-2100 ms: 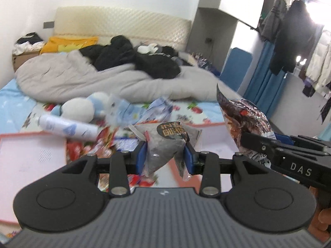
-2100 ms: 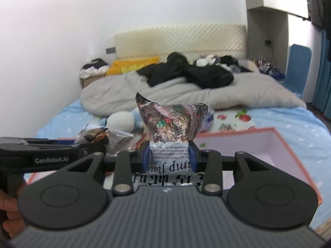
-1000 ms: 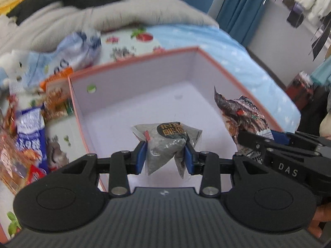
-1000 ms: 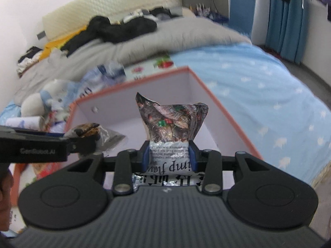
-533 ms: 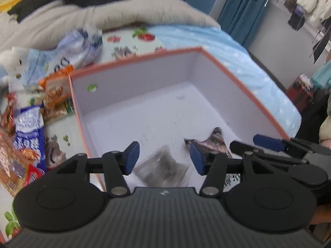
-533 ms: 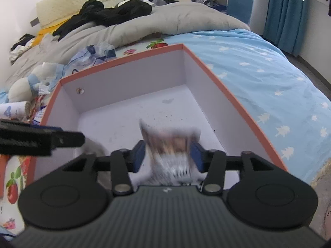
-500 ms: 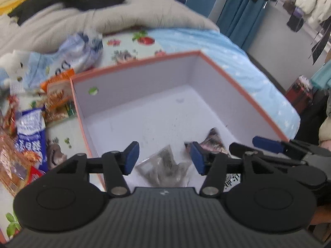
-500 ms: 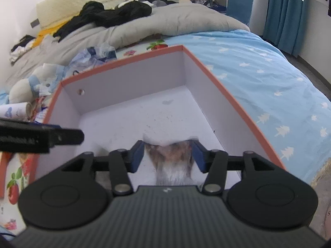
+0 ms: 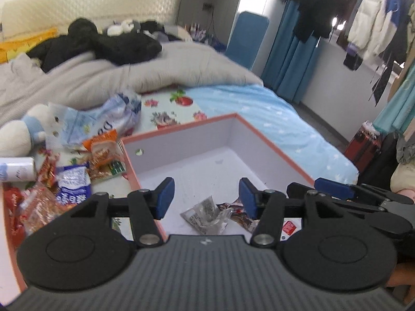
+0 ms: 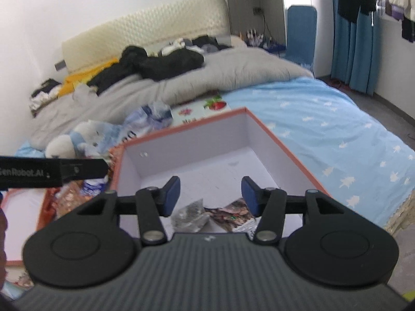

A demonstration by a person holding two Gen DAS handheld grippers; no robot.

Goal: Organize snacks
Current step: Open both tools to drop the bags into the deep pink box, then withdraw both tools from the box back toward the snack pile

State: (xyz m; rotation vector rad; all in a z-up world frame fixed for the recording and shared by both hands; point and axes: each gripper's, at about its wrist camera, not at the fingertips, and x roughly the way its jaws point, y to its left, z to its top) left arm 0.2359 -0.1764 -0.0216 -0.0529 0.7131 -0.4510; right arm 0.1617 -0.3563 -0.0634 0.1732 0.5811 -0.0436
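An orange-rimmed box (image 9: 275,145) with a pale inside lies on the bed; it also shows in the right wrist view (image 10: 282,142). On its floor lie a clear grey snack pack (image 9: 205,213) and a dark printed snack bag (image 9: 240,215), side by side; both show in the right wrist view, the grey pack (image 10: 190,213) left of the bag (image 10: 232,213). My left gripper (image 9: 206,198) is open and empty above them. My right gripper (image 10: 211,195) is open and empty above them too. Several loose snack packets (image 9: 72,181) lie left of the box.
A white plush toy (image 9: 20,132), a white bottle (image 9: 15,172) and a crumpled plastic bag (image 9: 103,119) lie beyond the packets. A grey duvet (image 9: 129,72) with black clothes covers the far bed. The box lid (image 10: 18,215) lies left. The bed edge drops at right.
Both grippers opened and let their snacks fall into the box, then rose and tilted up. The two packs now lie on the box floor.
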